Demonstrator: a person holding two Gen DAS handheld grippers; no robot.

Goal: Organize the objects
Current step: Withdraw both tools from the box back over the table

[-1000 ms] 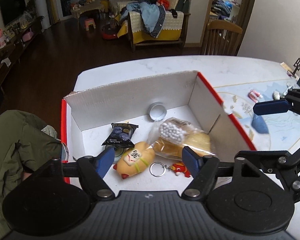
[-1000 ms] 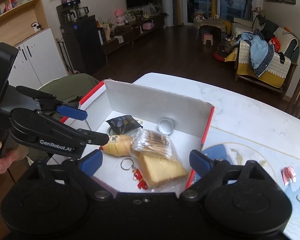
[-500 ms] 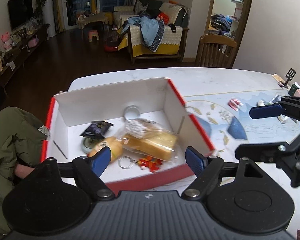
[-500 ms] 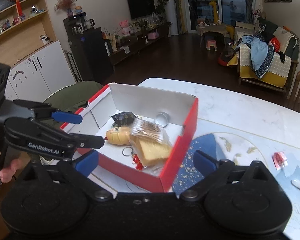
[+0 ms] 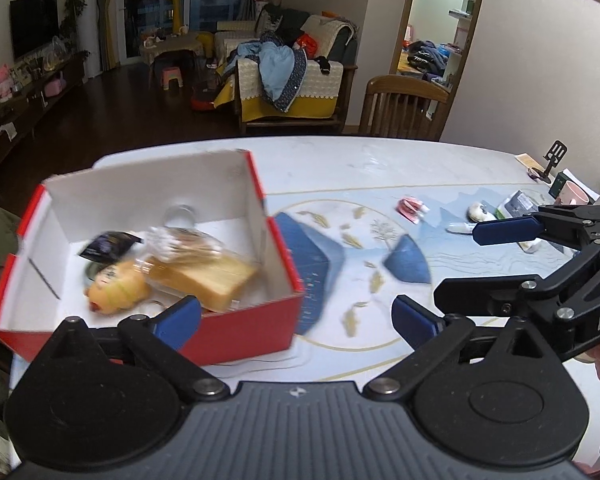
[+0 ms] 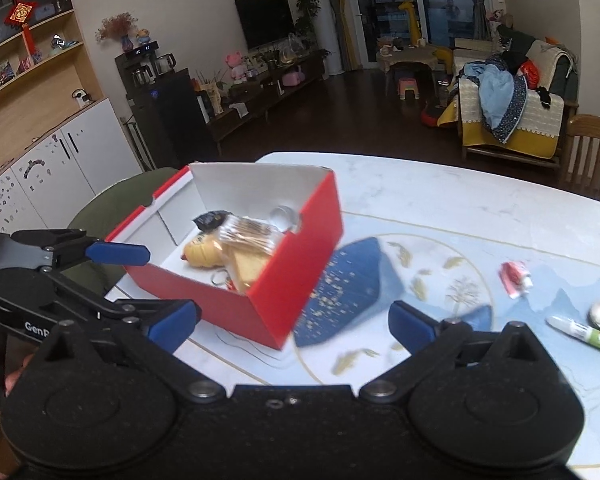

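Several small items lie loose near table's right edge: red-white sachet [image 6: 516, 278], white-green tube [image 6: 584, 335]. Red cardboard box [image 6: 296, 264] sits at left edge, part filled. Left gripper [image 5: 296, 316] opening, nothing between; right gripper [image 6: 294, 320] wide, empty. Tube likely light, slippery: grasp mid-body.
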